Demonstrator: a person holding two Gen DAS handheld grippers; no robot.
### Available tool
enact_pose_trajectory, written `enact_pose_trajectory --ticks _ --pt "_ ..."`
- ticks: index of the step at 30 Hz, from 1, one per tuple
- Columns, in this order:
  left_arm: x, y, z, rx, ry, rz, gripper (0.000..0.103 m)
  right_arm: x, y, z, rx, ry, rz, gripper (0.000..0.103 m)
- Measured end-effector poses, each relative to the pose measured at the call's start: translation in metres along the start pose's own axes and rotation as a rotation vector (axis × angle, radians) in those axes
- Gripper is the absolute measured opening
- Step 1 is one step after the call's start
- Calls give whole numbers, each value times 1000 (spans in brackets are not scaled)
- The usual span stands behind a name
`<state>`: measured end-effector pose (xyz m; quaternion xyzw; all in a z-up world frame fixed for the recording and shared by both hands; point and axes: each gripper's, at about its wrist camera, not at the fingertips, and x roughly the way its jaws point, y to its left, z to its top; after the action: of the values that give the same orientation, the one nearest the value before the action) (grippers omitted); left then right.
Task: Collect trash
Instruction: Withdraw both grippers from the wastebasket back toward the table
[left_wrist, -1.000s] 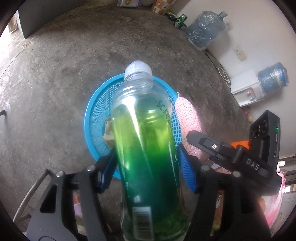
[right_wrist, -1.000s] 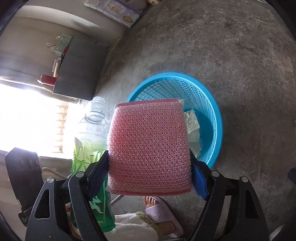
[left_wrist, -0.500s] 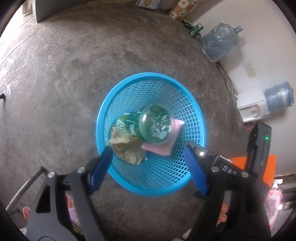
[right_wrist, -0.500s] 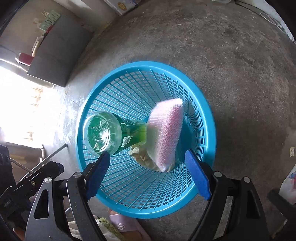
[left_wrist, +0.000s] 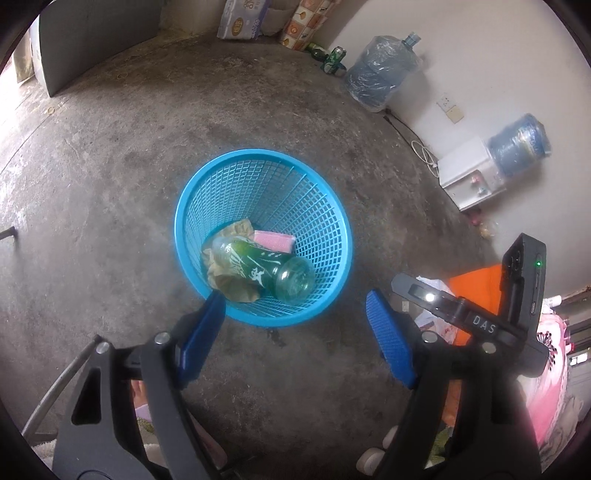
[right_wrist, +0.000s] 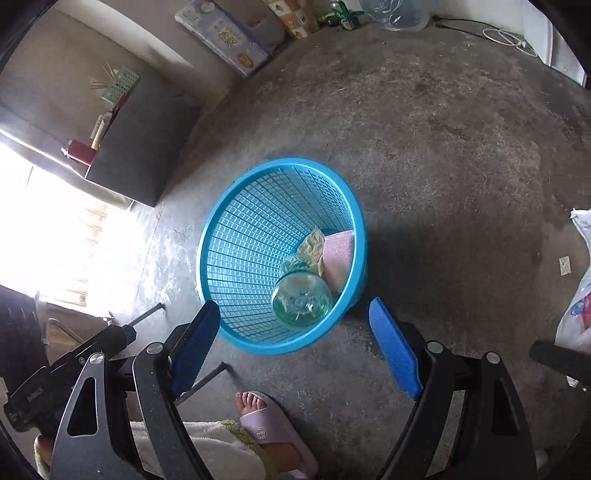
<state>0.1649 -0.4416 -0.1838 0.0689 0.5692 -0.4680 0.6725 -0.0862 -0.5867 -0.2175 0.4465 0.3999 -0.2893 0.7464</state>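
Lying inside blue basket (left_wrist: 334, 236), green bottle (left_wrist: 258, 266) was seen, base toward grippers, beside pink sponge (left_wrist: 275, 242). Left gripper (left_wrist: 295, 332) and right gripper (right_wrist: 295, 341) were held wide, empty, above near rim, neither clearly nearer.

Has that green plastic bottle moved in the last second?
Yes. The green plastic bottle went from between the left gripper's jaws, which have just been opening, down into the blue mesh basket, lying on its side.

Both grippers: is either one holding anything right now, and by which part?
Nothing is held. The left gripper and right gripper are open and empty; the green bottle and pink sponge lie in the blue basket.
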Motion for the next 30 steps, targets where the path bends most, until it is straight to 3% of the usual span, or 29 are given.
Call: enact_pose_trajectory --ticks 8,13,22,26,30 --pt "-113 -37 -64 95 -156 -72 76 -68 30 -30 -118 -45 7 81" --pt "-186 -27 -106 56 -263 -62 79 -106 71 -43 -222 -99 48 83" --pt "-297 18 -182 -61 -483 83 83 -152 175 -91 -498 -166 68 91" --pt "-325 43 -212 -153 -541 146 85 -159 226 -119 -627 -200 62 96" --pt "-349 66 -238 -235 -601 235 89 -153 281 -146 -761 -179 58 96"
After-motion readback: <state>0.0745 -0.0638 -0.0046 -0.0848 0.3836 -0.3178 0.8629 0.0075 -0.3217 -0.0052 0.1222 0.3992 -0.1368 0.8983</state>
